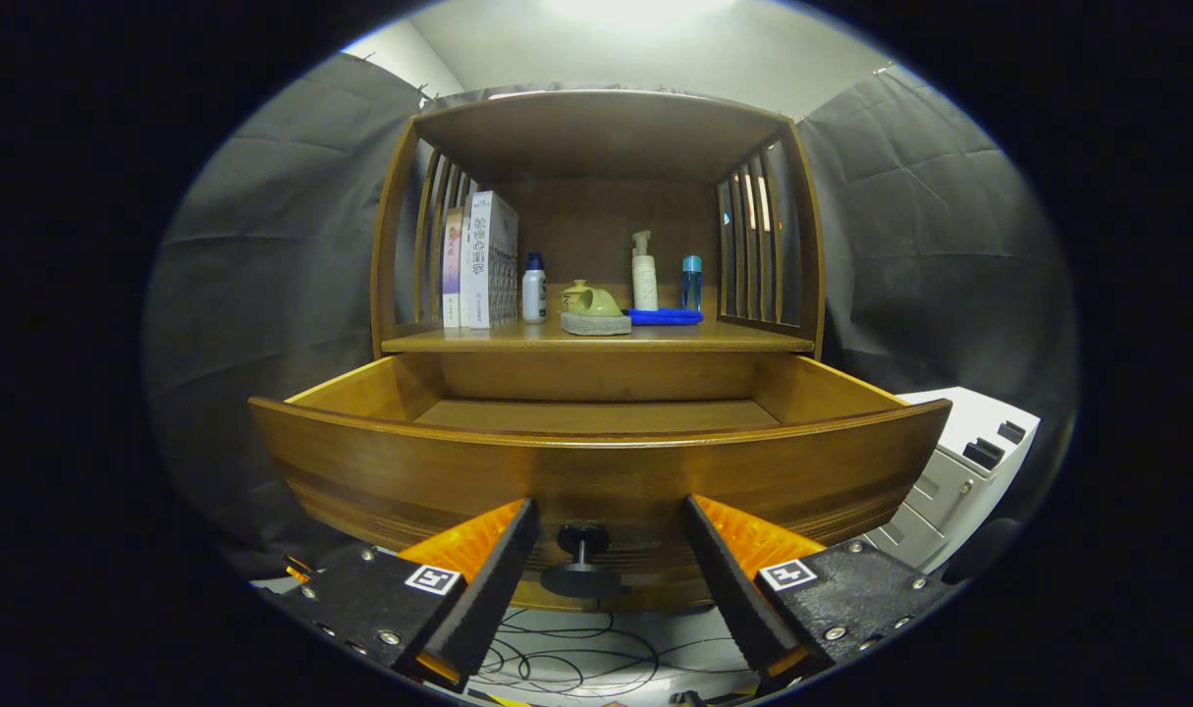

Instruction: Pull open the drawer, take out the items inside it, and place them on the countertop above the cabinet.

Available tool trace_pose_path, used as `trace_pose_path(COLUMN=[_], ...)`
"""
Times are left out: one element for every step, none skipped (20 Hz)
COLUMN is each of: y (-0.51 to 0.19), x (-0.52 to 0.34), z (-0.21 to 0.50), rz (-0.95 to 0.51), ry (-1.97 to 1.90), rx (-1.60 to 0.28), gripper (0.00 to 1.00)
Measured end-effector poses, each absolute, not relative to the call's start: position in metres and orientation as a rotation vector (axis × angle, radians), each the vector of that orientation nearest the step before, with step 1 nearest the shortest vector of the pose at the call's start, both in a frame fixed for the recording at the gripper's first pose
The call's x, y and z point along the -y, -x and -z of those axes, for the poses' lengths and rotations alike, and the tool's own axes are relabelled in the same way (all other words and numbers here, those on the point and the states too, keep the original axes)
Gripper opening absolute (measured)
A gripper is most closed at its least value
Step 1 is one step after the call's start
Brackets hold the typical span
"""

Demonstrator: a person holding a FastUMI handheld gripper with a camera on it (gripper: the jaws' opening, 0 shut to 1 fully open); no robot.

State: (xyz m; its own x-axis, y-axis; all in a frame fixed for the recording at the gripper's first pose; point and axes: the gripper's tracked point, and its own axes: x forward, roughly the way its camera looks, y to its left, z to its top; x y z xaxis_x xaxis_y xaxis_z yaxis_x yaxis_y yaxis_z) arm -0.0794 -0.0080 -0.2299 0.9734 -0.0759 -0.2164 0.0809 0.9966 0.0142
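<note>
With the drawer (596, 462) standing pulled out beneath the countertop (596, 339), the gripper (611, 555) is hanging released astride its knob (582, 539) — touching nothing — likely needing next to rise and reach inside.

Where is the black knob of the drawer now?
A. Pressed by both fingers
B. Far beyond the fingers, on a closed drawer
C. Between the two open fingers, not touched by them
C: the knob sits in the gap of the gripper, whose fingers stand apart from it, and the drawer is pulled out.
</note>
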Motion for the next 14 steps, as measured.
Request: trace_pose_path(y=[0.077,0.074,0.070,0.067,0.063,0.058,0.054,0.049,0.044,0.038,0.031,0.022,0.017,0.011], x=[0.008,0.008,0.006,0.005,0.005,0.005,0.005,0.005,0.005,0.006,0.006,0.007,0.006,0.007], z=[0.229,0.230,0.230,0.231,0.230,0.231,0.229,0.229,0.228,0.226,0.222,0.218,0.226,0.221], rz=[0.073,0.068,0.062,0.056,0.054,0.052,0.052,0.052,0.052,0.052,0.052,0.056,0.052,0.056], ry=[-0.030,-0.036,-0.040,-0.037,-0.028,-0.021,-0.021,-0.025,-0.022,-0.018,-0.022,-0.025,-0.024,-0.027], rx=[-0.220,-0.222,-0.225,-0.228,-0.230,-0.236,-0.234,-0.239,-0.239,-0.236,-0.226,-0.207,-0.250,-0.224], gripper=[0.95,0.95,0.95,0.95,0.95,0.95,0.95,0.95,0.95,0.95,0.94,0.94,0.94,0.94])
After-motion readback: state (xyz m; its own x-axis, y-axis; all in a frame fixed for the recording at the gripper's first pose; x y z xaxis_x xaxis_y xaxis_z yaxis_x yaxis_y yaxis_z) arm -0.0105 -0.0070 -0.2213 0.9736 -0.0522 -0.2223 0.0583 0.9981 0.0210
